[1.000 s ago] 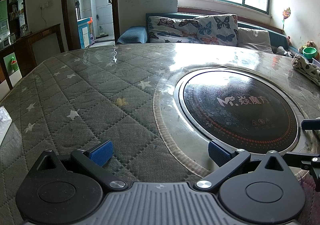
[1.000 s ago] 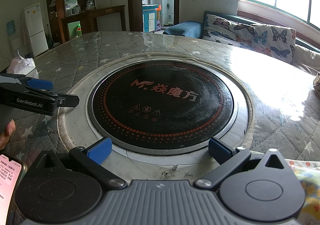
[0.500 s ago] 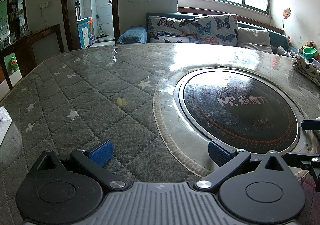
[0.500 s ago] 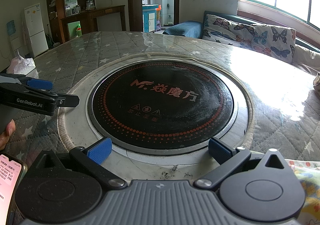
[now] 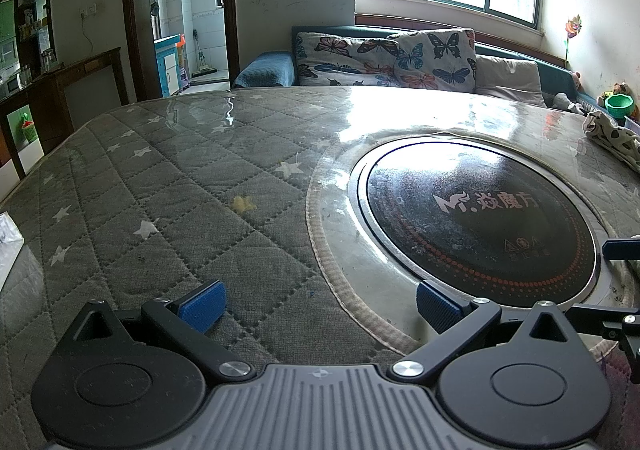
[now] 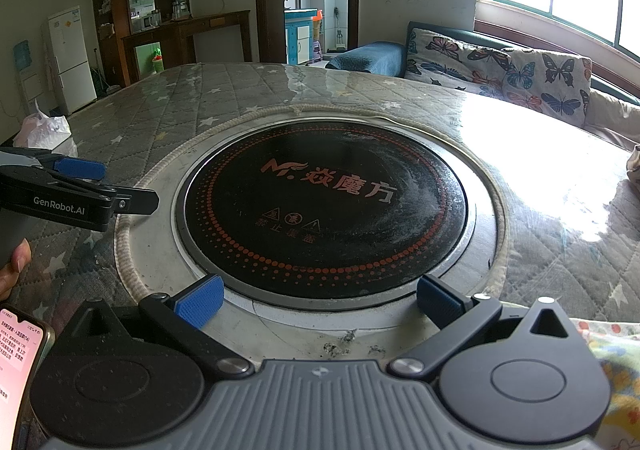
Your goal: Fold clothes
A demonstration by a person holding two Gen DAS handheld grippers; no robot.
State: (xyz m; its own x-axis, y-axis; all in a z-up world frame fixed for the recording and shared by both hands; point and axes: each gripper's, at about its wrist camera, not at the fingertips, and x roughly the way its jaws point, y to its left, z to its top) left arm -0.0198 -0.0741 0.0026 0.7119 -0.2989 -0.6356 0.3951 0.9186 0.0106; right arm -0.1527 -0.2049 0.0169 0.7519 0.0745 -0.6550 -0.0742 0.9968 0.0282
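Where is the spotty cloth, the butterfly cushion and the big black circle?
spotty cloth [image 5: 612,138], left wrist view, its middle fold.
butterfly cushion [image 5: 436,60], left wrist view, its front face.
black circle [image 6: 324,206], right wrist view, its glass centre.

One round table [image 5: 168,186], one black induction plate [image 6: 324,210], two grippers [image 5: 318,306] [image 6: 318,304], one phone [image 6: 18,354], one spotted cloth [image 5: 612,138], two butterfly cushions [image 5: 348,62] [image 5: 436,58], one fridge [image 6: 70,58]

"GenRobot.AI" in white on the left tool [image 6: 80,186], left of the round black cooktop [image 6: 324,210], cooktop printed "M." logo with "焱魔方" and three warning symbols
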